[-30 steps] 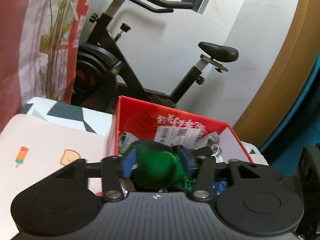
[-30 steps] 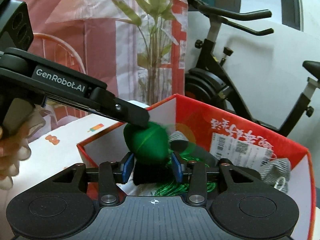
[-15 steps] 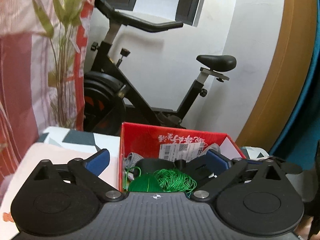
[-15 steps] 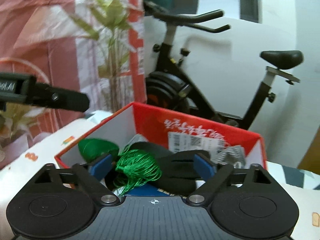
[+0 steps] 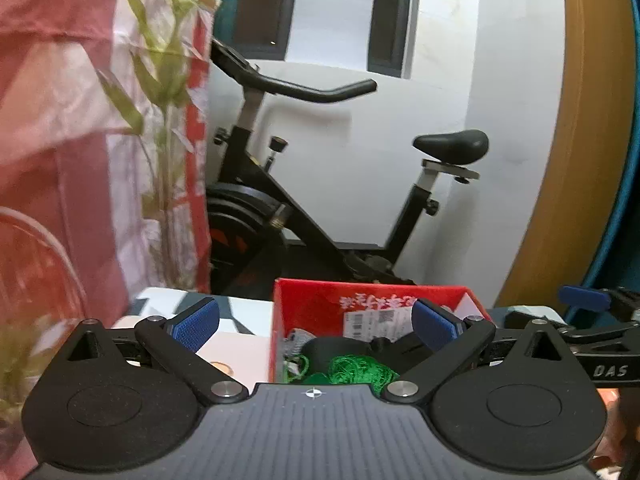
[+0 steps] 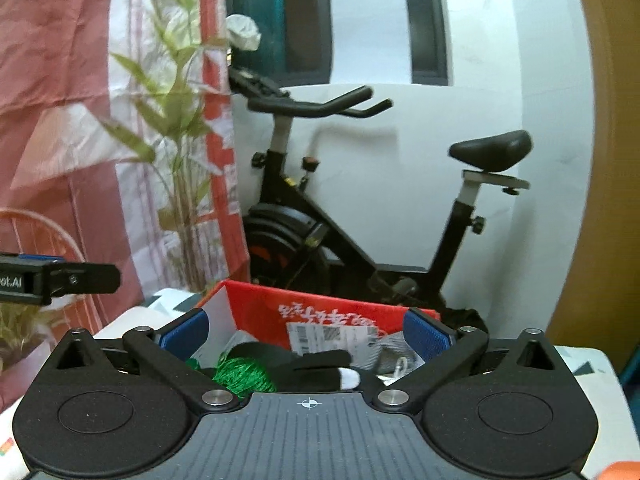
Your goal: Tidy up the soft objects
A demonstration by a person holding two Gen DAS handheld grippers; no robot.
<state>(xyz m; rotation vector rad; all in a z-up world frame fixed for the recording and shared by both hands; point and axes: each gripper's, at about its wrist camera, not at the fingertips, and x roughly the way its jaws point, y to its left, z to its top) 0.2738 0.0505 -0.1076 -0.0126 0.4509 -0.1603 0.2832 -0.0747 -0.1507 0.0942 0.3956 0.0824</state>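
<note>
A red cardboard box (image 5: 316, 304) (image 6: 280, 304) stands on the table ahead of both grippers. Inside it lie a green tasselled soft thing (image 5: 356, 372) (image 6: 240, 374), a black soft item (image 5: 332, 350) (image 6: 296, 360) and a grey knitted piece (image 5: 296, 338) (image 6: 394, 350). My left gripper (image 5: 316, 326) is open and empty, held back from the box. My right gripper (image 6: 306, 330) is open and empty, also behind and above the box. The right gripper shows at the right edge of the left wrist view (image 5: 588, 304); the left gripper shows at the left edge of the right wrist view (image 6: 60, 280).
A black exercise bike (image 5: 304, 216) (image 6: 360, 216) stands behind the table against a white wall. A red and white curtain (image 5: 60, 120) and a leafy plant (image 6: 176, 140) are at the left. The table has a patterned cloth (image 5: 236, 344).
Both grippers opened and let go of the green soft thing, which now lies in the box. Both have pulled back and risen, so the box looks smaller and lower.
</note>
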